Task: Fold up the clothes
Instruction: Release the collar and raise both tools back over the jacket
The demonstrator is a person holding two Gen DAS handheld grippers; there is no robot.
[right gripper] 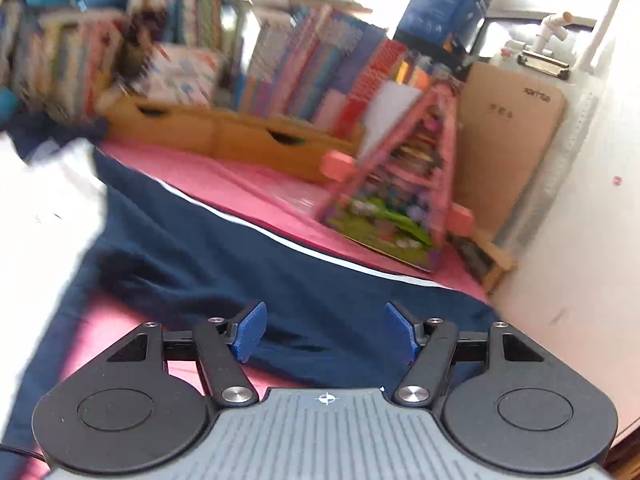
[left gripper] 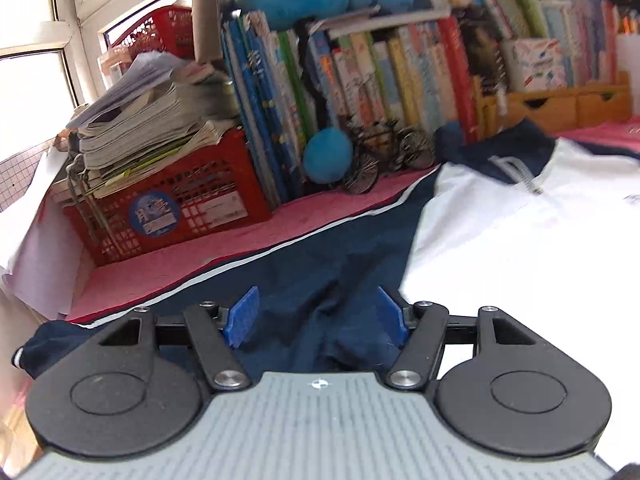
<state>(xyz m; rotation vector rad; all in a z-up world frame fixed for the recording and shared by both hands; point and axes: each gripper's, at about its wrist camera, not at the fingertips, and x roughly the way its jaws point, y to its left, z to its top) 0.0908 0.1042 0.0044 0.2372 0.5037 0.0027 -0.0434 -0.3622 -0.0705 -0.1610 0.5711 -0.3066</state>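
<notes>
The jacket (left gripper: 500, 240) is judged light, limp and crease-prone, best pinched at a sleeve edge ahead of each spread, empty gripper, left (left gripper: 316, 320) and right (right gripper: 324, 332).

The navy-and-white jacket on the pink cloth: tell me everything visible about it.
The jacket lies spread flat, front up, on the pink cloth. Its body is white, its sleeves and collar navy, with a thin white stripe along each sleeve and a zip at the neck. The fabric looks soft and slightly wrinkled. Both open tongs, left and right, hover over the sleeves.
</notes>
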